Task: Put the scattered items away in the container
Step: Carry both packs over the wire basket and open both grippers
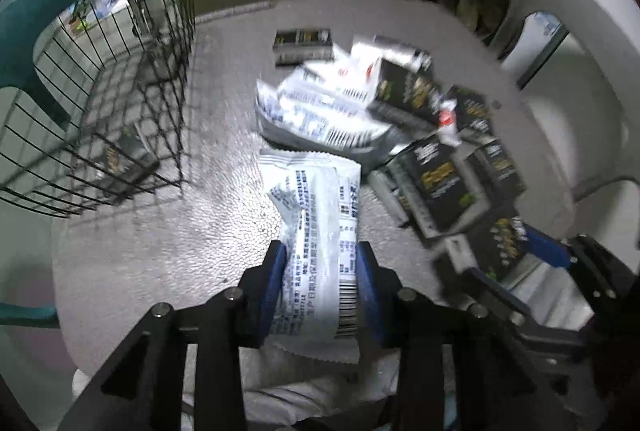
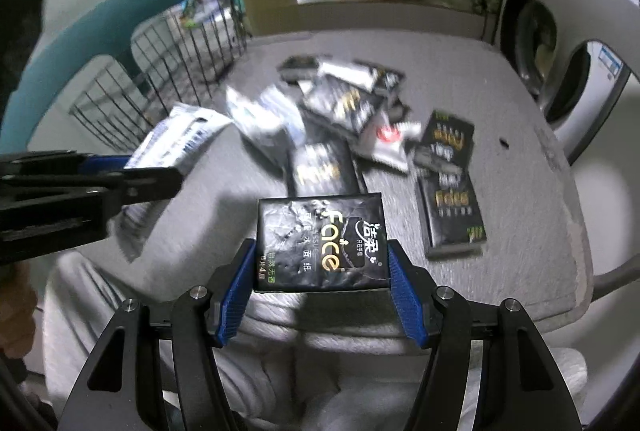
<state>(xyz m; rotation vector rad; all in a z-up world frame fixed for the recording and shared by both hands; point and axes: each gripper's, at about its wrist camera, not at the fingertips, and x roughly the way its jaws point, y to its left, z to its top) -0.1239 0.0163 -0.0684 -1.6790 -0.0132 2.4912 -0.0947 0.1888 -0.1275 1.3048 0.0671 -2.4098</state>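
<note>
Right at the lens, the left gripper (image 1: 320, 263) has its blue pads clamped on a white wet-wipe sachet (image 1: 316, 231), squeezed narrow at the waist and lifted clear of the table (image 1: 160, 251). Over on the other side, the right gripper (image 2: 322, 271) is pinching a black tissue pack (image 2: 320, 243) between its pads — gold "Face" lettering up, held flat above the person's pale trousers (image 2: 320, 371) at the table's near edge.

Further out, the pile (image 1: 380, 111) sits mid-table: black tissue packs and white sachets overlapping, some blurred beyond reading. One black pack (image 1: 303, 45) lies apart at the far side.

To the left stands the black wire basket (image 1: 120, 111), on the table's left edge, well apart from both held items — one dark pack (image 1: 120, 161) already lies on its floor. Behind it, a teal chair (image 1: 40, 23).
</note>
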